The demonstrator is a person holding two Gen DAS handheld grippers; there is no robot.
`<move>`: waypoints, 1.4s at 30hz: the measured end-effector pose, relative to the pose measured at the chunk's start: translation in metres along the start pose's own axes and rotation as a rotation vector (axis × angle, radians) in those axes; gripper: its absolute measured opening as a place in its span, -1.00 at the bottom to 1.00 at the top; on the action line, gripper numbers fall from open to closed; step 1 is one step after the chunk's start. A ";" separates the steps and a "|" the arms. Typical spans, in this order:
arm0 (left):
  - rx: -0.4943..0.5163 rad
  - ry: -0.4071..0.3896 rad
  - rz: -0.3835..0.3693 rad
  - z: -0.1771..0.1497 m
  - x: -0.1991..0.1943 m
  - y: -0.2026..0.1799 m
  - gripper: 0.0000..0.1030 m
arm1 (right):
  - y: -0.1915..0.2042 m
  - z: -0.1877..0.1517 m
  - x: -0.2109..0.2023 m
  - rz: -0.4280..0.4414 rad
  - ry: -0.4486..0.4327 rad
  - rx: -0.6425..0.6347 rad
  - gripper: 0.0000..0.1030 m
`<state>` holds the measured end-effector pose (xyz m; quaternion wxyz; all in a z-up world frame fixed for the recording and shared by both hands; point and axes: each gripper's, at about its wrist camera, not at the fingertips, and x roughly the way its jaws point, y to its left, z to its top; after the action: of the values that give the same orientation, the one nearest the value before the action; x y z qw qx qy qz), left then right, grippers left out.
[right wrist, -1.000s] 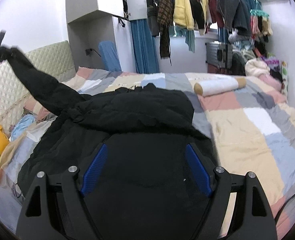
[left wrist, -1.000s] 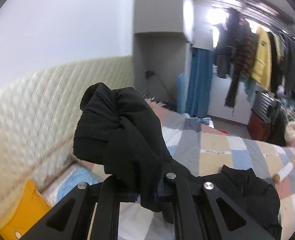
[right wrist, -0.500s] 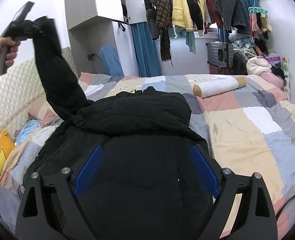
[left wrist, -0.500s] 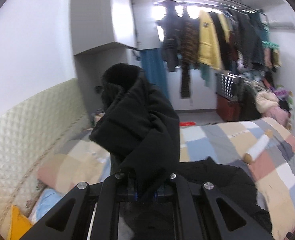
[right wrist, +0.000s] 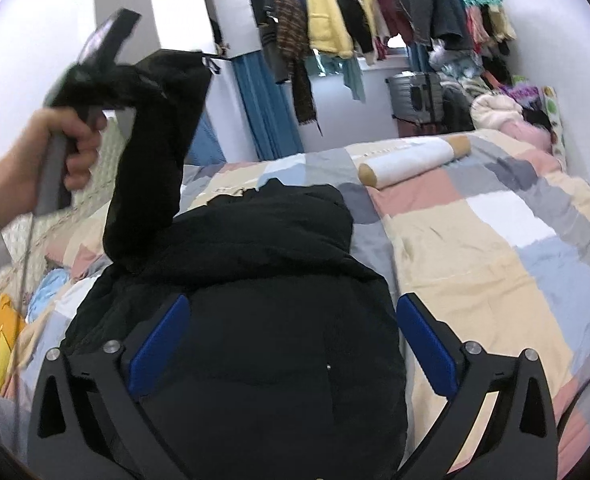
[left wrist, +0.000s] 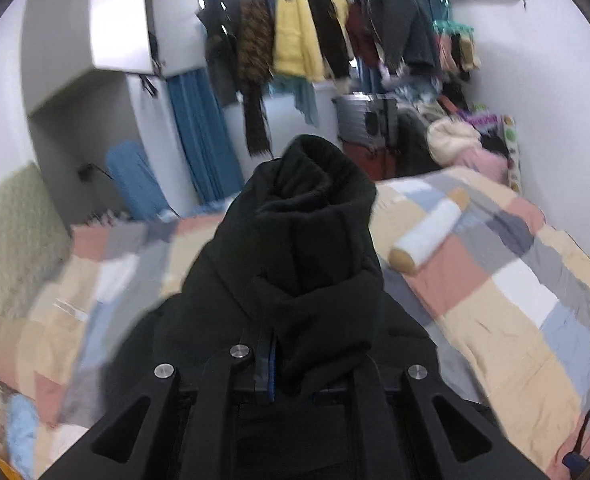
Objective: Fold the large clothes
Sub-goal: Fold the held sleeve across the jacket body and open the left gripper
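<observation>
Your left gripper [left wrist: 291, 364] clamps the black jacket's sleeve [right wrist: 155, 152] aloft, while your right gripper [right wrist: 291, 344] hovers spread over the jacket body [right wrist: 263, 320] near the bed's [right wrist: 495, 248] left edge.

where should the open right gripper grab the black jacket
Judging from the right wrist view, take the hem edge nearest the right gripper, coming in low from the near side. The jacket lies flat and thick on the bed; its middle is too broad for the open jaws, only an edge fits. The left gripper already holds the sleeve up.
</observation>
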<state>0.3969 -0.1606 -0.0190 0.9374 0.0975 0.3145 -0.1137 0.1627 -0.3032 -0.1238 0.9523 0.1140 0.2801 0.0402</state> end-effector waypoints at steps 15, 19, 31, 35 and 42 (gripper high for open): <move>0.084 0.160 0.002 -0.101 0.131 -0.085 -0.81 | -0.032 -0.007 0.020 -0.008 0.034 0.132 0.99; 0.049 0.208 -0.009 -0.109 0.148 -0.081 -0.81 | -0.028 -0.009 0.023 0.012 0.045 0.122 0.99; -0.058 0.176 -0.036 -0.117 0.092 -0.063 -0.57 | -0.025 -0.013 0.022 0.010 0.045 0.120 1.00; -0.056 0.128 -0.055 -0.123 0.054 -0.055 0.34 | -0.017 -0.012 0.017 0.013 0.035 0.092 0.99; -0.041 0.020 -0.081 -0.111 -0.026 -0.031 0.53 | -0.010 -0.010 0.001 0.007 -0.012 0.062 0.99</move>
<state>0.3049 -0.1578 -0.0936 0.9306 0.0668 0.3297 -0.1443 0.1588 -0.3105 -0.1348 0.9498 0.1447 0.2752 0.0344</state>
